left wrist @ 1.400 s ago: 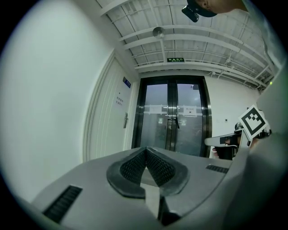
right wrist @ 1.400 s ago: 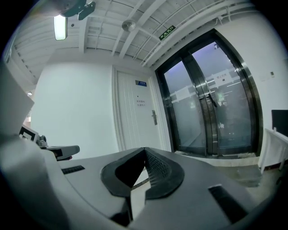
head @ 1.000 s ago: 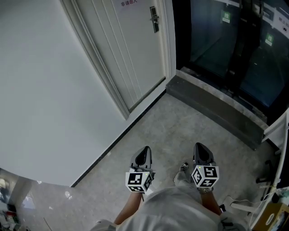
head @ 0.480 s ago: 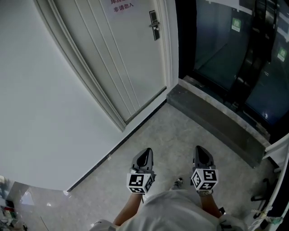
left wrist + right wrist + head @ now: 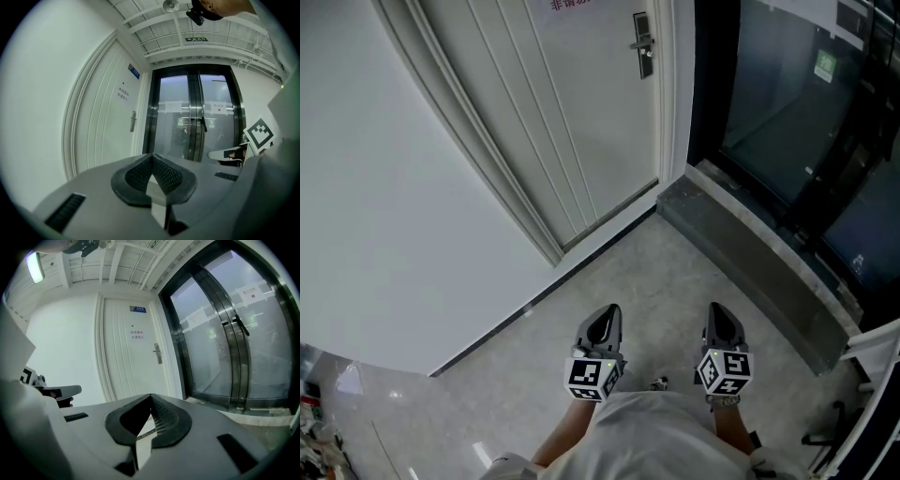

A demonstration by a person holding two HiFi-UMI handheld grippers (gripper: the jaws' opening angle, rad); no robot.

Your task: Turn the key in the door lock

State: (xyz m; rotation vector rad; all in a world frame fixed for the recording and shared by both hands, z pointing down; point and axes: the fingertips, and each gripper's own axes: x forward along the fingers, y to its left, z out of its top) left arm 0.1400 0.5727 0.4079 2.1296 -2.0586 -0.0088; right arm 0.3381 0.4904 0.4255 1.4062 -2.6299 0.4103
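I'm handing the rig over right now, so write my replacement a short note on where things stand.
Left hand-held gripper: jaws shut, empty.
Right hand-held gripper: jaws shut, empty.
Door lock: on the closed white door's right edge, well ahead of both; key too small to make out.
Done: nothing yet.
Left: approach, grip the key, turn it.

Corridor corner with glass doors
A plain white wall meets a grey speckled floor; dark glass double doors stand behind a raised grey step, under a white beamed ceiling with a lit lamp
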